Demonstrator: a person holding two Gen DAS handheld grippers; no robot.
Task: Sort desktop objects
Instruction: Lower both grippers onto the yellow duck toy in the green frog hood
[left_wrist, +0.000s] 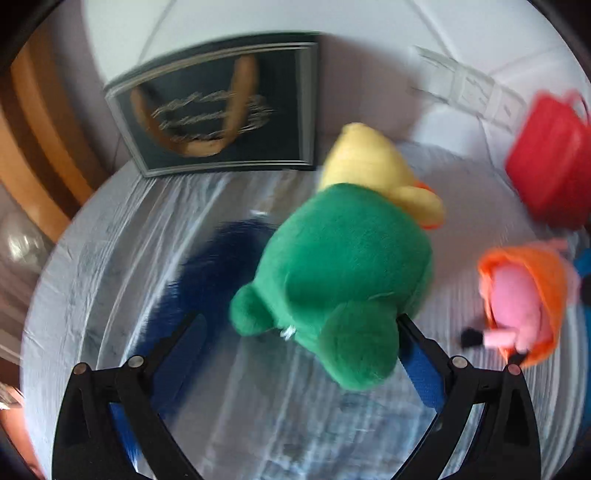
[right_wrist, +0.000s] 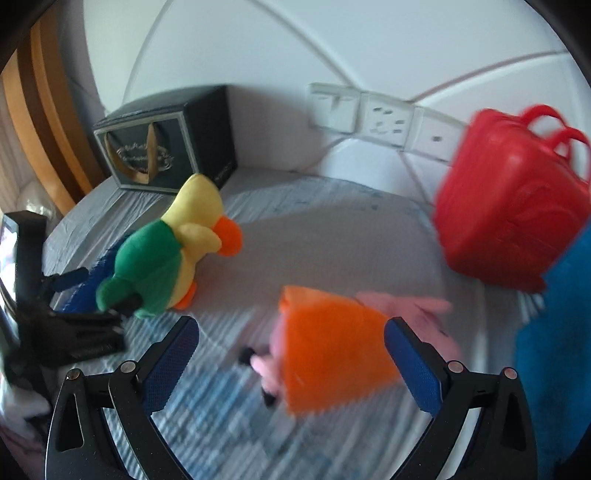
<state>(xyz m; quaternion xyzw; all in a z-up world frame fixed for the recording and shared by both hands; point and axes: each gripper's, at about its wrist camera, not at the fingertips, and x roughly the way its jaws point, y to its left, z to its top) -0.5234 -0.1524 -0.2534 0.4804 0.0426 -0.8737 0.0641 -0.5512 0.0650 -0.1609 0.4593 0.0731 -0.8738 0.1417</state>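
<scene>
Your left claw (left_wrist: 295, 325) is spread wide around the rear of the plush duck (left_wrist: 343, 266); its green body sits between the fingers, and the right finger (left_wrist: 421, 362) looks to be touching it, though blur makes contact hard to confirm. Your right claw (right_wrist: 291, 332) is also spread wide, with the pink plush in an orange dress (right_wrist: 332, 347) lying between its fingers, gripped by neither. From the right wrist view, the duck (right_wrist: 166, 254) stands upright on the desk (right_wrist: 332, 229), well left of the pink plush. A red case (right_wrist: 509, 206) with handles is at the right, beside something blue. A dark box (right_wrist: 166, 147) stands at the back by the white wall, and wall sockets (right_wrist: 384, 114) are mounted further right.
</scene>
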